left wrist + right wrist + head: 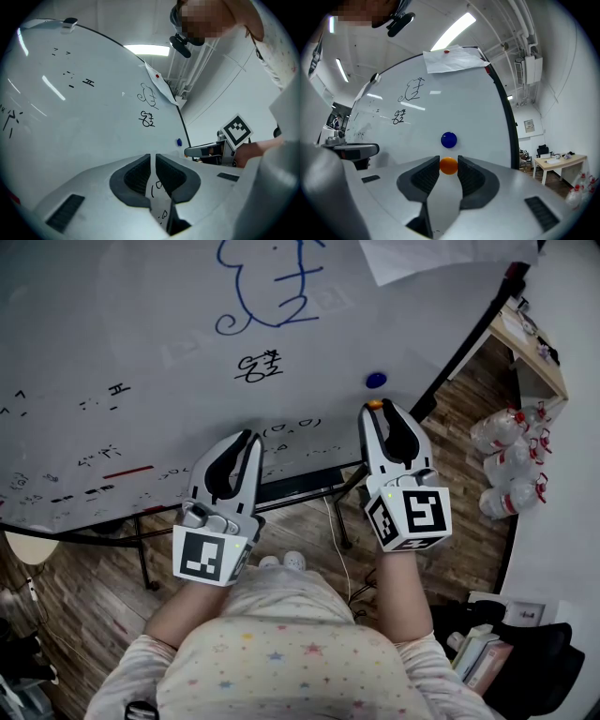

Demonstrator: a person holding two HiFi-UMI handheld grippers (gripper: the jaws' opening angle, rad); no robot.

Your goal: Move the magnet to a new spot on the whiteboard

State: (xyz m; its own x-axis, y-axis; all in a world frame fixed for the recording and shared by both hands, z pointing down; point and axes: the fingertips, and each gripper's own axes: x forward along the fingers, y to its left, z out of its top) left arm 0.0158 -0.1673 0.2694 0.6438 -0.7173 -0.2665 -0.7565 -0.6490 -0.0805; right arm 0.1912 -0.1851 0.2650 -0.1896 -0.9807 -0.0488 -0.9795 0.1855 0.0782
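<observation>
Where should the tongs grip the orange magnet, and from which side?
Grip the orange magnet by its round rim, a pad on each side, coming head-on toward the whiteboard. It is small and round, so only its edges offer hold. The right tongs bracket it so, below the blue magnet.

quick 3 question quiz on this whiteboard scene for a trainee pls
1. True or false: the right claw is closed on the orange magnet.
2. Which magnet sits on the whiteboard just beyond the orange one? A green, B blue, C yellow.
3. Fill in: the left claw holds ____.

Key: 1 true. 2 B, the blue magnet. 3 nothing.
</observation>
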